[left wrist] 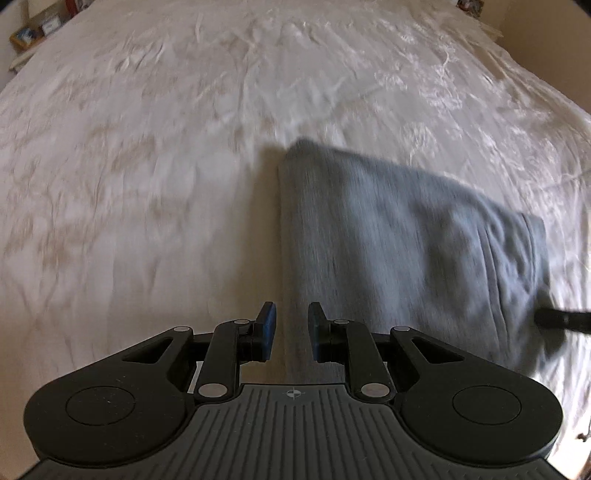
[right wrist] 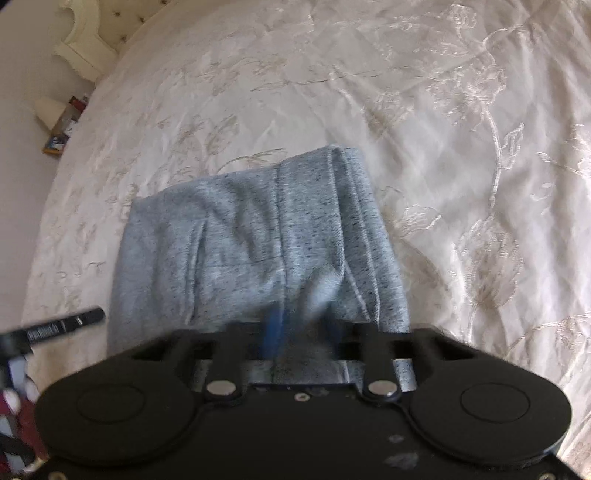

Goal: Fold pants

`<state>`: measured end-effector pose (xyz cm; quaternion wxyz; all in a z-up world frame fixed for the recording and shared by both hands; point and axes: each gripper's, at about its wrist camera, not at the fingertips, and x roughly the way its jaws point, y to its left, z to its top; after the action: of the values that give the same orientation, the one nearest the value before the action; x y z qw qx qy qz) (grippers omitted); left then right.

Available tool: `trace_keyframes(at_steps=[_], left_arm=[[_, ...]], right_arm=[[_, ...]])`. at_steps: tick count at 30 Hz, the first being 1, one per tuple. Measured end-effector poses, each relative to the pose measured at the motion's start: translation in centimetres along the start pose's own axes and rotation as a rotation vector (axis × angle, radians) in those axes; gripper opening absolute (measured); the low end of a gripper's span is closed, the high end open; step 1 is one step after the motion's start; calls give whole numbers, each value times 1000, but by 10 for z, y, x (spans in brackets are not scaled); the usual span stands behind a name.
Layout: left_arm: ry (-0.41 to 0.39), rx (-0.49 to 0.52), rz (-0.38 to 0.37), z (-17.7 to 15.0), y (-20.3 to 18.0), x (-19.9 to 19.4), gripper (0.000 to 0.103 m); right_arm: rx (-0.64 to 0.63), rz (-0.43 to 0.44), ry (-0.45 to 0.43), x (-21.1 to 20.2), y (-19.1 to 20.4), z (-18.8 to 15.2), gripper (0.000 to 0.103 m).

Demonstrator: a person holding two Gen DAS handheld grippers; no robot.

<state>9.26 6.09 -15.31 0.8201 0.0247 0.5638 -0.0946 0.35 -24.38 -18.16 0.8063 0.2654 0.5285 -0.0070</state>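
Observation:
Grey sweatpants (left wrist: 399,236) lie folded in a compact bundle on the white bedspread (left wrist: 147,147). My left gripper (left wrist: 291,328) hovers open and empty over the bundle's left edge, with only bedspread and pants edge between its blue pads. In the right wrist view the pants (right wrist: 258,240) fill the middle, with seams and cuff layers showing. My right gripper (right wrist: 299,328) sits at the near edge of the bundle with grey fabric bunched between its blurred blue fingers. The right gripper's tip shows in the left wrist view (left wrist: 561,319) at the pants' right edge.
The embroidered bedspread (right wrist: 461,147) stretches far on all sides. A bedside shelf with books (left wrist: 40,29) lies beyond the bed's far left corner. A headboard corner (right wrist: 81,40) and floor items (right wrist: 59,122) sit at the left. The left gripper's tip (right wrist: 66,325) shows left of the pants.

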Motion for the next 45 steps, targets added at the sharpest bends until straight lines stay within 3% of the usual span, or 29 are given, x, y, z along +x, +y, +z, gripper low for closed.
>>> trace_keyframes(at_steps=[3,7,13,17,20,24,26,28,31,36,40,42,44,45], left_arm=[[4,-2,4,-7,0,-2,18],[-25,18,5,-5,-5,-10,18],[-29,72,-23,-4,-28,-6,19],[20,122,-31,-19,-41,6,25],[61,173,-2,-36,-44,19,26],[54,206,0,-38,-44,19,26],[59,197,-9,-37,-40,20,27],[57,184,-15,-38,-38,21,27],[46,170,-15,-41,-35,21,28],[19,183,4,-49,-38,20,29],[12,181,2,-47,-39,16,29],[-2,143,-31,-43,-31,9,29],[-22,104,-74,-38,-22,1,30],[-35,89,-91,-34,-18,-3,31]], right_arm=[[-82,-15,-23,-8,18,3,5],[-298,-165,-91,-31,51,5,3],[-260,-288,-11,17,19,-2,4],[-235,-247,-46,9,26,0,7],[-185,-225,-70,-5,21,1,20],[-185,-242,-183,-29,29,3,20],[-193,-187,-216,-32,37,10,20],[-213,-138,-207,-24,47,15,20],[-277,-130,-187,2,59,28,20],[-279,-189,-131,57,68,62,14],[-328,-214,-150,65,73,80,15],[-309,-200,-184,51,70,79,33],[-278,-190,-238,31,59,72,45],[-265,-181,-254,25,55,68,47]])
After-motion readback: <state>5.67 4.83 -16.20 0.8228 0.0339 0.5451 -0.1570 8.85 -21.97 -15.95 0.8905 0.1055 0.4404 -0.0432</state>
